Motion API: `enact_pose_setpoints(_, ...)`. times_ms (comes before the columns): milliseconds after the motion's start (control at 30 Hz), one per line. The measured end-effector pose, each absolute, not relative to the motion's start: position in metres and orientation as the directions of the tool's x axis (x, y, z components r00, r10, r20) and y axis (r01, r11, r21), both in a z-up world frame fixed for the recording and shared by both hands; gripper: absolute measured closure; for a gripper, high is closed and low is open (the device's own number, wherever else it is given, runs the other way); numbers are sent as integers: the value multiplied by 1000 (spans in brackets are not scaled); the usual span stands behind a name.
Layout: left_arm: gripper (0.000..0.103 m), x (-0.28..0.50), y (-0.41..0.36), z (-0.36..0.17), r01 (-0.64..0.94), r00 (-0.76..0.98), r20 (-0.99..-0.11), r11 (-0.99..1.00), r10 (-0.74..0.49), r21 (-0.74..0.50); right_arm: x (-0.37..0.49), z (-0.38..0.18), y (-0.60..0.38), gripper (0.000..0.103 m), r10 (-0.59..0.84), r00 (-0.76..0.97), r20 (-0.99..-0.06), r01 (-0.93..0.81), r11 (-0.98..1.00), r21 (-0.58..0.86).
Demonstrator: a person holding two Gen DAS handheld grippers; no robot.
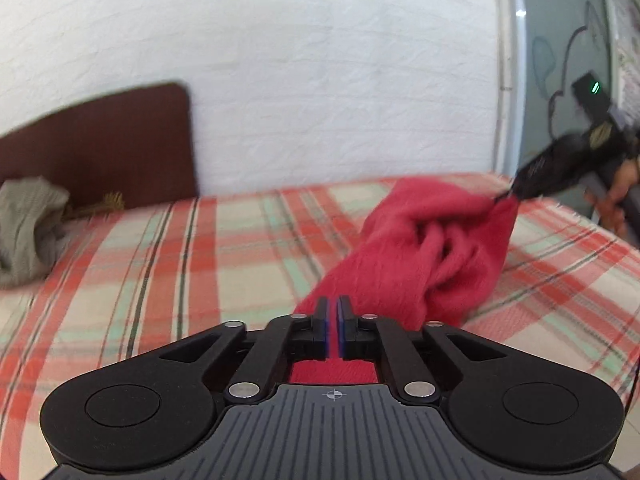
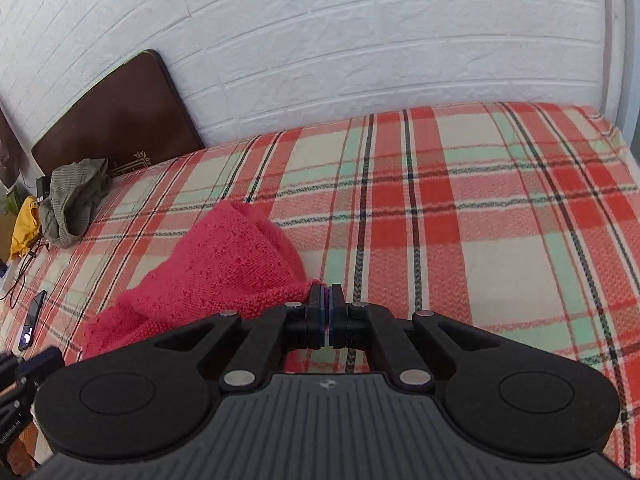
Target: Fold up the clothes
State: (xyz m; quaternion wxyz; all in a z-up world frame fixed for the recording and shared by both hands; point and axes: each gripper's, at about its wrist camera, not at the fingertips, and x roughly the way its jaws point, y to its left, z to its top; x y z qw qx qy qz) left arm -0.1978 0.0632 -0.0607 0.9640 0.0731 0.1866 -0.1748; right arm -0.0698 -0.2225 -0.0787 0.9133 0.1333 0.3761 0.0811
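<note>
A red knitted garment [image 2: 224, 264] lies bunched and stretched across a bed covered with a plaid blanket [image 2: 460, 208] in red, cream and mint, pushed up against a white brick-pattern wall [image 2: 360, 40].

The right tongs [image 2: 329, 298] are clamped tight on one edge of the knit, with the fabric trailing away to the left of them over the blanket. In the left wrist view the same tongs [image 1: 506, 196] show at the right edge, pinching a corner of the garment and lifting it off the bed, with the person's hand [image 1: 620, 192] behind on the grip.

The left tongs [image 1: 332, 308] stand slightly apart, a narrow slit showing between the blue pads [image 1: 339, 332]. Red knit lies below and beyond them, but whether any of it is caught between the pads cannot be told.

At the far left of the bed, a crumpled grey-green garment [image 2: 76, 204] rests beside a dark brown headboard [image 2: 120, 120]. A phone [image 2: 32, 314] with a lit screen lies at the left edge of the blanket, near a yellow cloth [image 2: 24, 228] and a dark cable [image 2: 24, 268].
</note>
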Motion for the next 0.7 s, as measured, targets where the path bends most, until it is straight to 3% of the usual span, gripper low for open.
enact_pose_setpoints(33,68,-198,59,-55,381,872,-364,920,-326,88,-72,-79,-221,101,254,705,-662,-50,949,311)
enact_pose_setpoints(67,53,-194,51,-50,411,867,-352,905,-352,106,-74,-79,-221,101,256,709,-657,-51,948,314)
enact_pose_setpoints(133,38,-181,32,-45,469,851,-342,869,-398,155,-79,-77,-221,101,259,721,-643,-50,945,324)
enact_pose_setpoints(267,38,-155,-10,-58,500,850,-345,817,-398,289,-86,-69,-228,100,270,748,-606,-47,932,358)
enact_pose_setpoints(367,38,-136,-28,-72,507,840,-394,800,-374,321,-90,-66,-230,98,276,758,-591,-50,928,369)
enact_pose_setpoints(400,40,-129,-31,-76,506,836,-412,800,-363,321,-92,-66,-231,98,278,760,-588,-52,927,371)
enact_pose_setpoints(433,50,-122,-34,-80,506,831,-431,800,-352,322,-94,-66,-232,97,280,761,-585,-54,926,373)
enact_pose_setpoints(500,90,-109,-27,-75,498,815,-457,832,-355,242,-99,-66,-232,87,277,766,-580,-47,924,380)
enact_pose_setpoints(533,92,-102,-23,-72,492,807,-470,848,-359,198,-103,-65,-232,80,266,777,-570,-38,924,380)
enact_pose_setpoints(567,97,-95,-19,-68,485,798,-482,861,-363,154,-109,-62,-230,78,254,791,-557,-33,926,375)
enact_pose_setpoints(700,99,-80,-1,-46,452,807,-460,889,-371,76,-133,-45,-213,78,335,822,-461,-130,898,421)
